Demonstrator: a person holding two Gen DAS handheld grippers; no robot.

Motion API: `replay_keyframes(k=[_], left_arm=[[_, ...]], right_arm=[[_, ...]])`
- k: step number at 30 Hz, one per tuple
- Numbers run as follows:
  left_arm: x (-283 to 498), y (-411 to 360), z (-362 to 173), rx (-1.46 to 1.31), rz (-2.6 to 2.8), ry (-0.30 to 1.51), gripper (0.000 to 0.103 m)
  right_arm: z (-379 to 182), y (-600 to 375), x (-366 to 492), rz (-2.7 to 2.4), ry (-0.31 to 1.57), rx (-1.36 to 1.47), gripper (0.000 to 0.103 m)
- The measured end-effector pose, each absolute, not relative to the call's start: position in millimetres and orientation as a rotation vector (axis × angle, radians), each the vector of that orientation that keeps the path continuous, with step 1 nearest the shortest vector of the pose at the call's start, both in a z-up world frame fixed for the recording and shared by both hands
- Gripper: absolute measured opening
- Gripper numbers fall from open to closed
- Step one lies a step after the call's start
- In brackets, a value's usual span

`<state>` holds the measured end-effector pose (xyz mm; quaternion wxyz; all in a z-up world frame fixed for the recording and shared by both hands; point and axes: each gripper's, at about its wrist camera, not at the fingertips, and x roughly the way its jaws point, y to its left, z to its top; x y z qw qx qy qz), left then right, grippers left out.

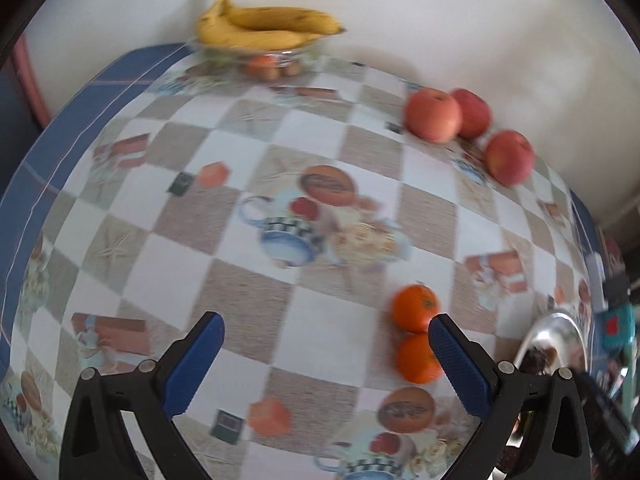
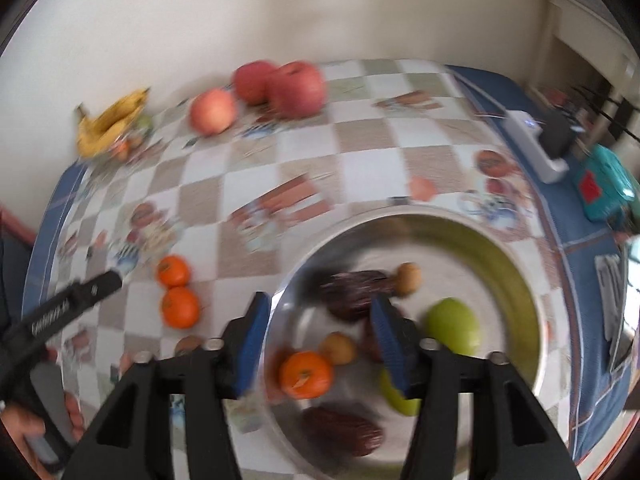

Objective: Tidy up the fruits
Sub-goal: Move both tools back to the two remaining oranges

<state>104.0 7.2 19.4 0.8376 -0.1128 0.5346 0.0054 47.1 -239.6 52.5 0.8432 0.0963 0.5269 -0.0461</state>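
My left gripper (image 1: 326,344) hangs open over the checked tablecloth (image 1: 248,216). Two oranges (image 1: 414,308) (image 1: 418,360) lie just left of its right finger (image 1: 460,364). Three red apples (image 1: 432,116) sit at the far right by the wall. My right gripper (image 2: 320,332) is open above the metal bowl (image 2: 520,280) with nothing between its fingers. In the bowl lie an orange (image 2: 306,374), green fruits (image 2: 454,326), dark fruits (image 2: 352,294) and small brown fruits (image 2: 408,278). The right wrist view also shows both table oranges (image 2: 173,270) and the apples (image 2: 298,88).
Bananas (image 1: 264,26) rest on a glass dish (image 1: 256,56) of small fruits against the far wall. A white power strip (image 2: 536,144) and a teal object (image 2: 608,184) lie near the table's right edge. A hand (image 2: 24,432) holds the left tool.
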Motion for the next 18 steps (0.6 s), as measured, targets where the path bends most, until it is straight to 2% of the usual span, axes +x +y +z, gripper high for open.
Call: replay_keyframes(k=[1,5,9,14,16,18], left_arm=[[104.4,11.9,18.8,-0.241,0.020,1.131,0.103],[104.8,23.3,17.3,-0.258,0.038,1.138,0.103],[107.4,30.4,14.9,-0.288,0.045,1.147,0.103],[112.1,36.9,2.9,-0.259,0.063,1.197,0.103],[112.8,43.9,-1.9,-0.280,0.077,1.212,0.103],[113.6,52.6,-4.6,-0.312,0.086,1.220,0.103]], right_arm=[[52.5,-232.8,47.3,-0.090,1.111,0.186,0.071],[56.2,-205.7,48.5,-0.072,1.086,0.104,0.071],[51.6,-190.5,57.8,0.003,1.106,0.152,0.086],[41.4,-172.9,69.0,0.014,1.119,0.179,0.089],[36.0,-167.5,72.8,0.048,1.132,0.204,0.098],[30.6,-163.3,76.3,0.061,1.143,0.214,0.099]])
